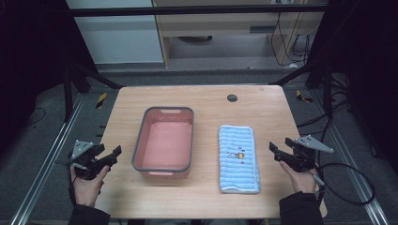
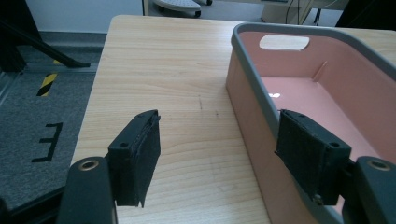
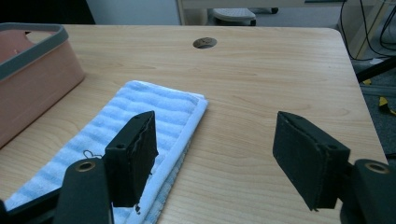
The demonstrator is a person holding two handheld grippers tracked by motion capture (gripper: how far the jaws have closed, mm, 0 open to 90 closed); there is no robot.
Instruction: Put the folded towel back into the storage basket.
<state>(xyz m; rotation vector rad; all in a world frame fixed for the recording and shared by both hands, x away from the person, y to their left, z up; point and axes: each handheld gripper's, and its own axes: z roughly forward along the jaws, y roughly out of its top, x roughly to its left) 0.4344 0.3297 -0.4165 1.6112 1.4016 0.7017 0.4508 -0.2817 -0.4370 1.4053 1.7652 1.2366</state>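
the left gripper (image 1: 114, 154) waits at the table's (image 1: 206, 197) left edge, jaws spread and empty, beside the empty pink basin (image 1: 139, 140); the folded blue towel (image 1: 238, 159) lies just right of it — the right gripper (image 1: 274, 151), also agape, hovers nearby. nothing looks started; a likely next move is pinching the towel's edge.

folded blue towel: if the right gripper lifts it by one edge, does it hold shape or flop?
Likely flops: the folded blue towel looks like soft terry in stacked layers, so an edge pinch may peel only the top layers. Probably light. It lies flat on the wooden table, so a push should slide or bunch it, not roll it.
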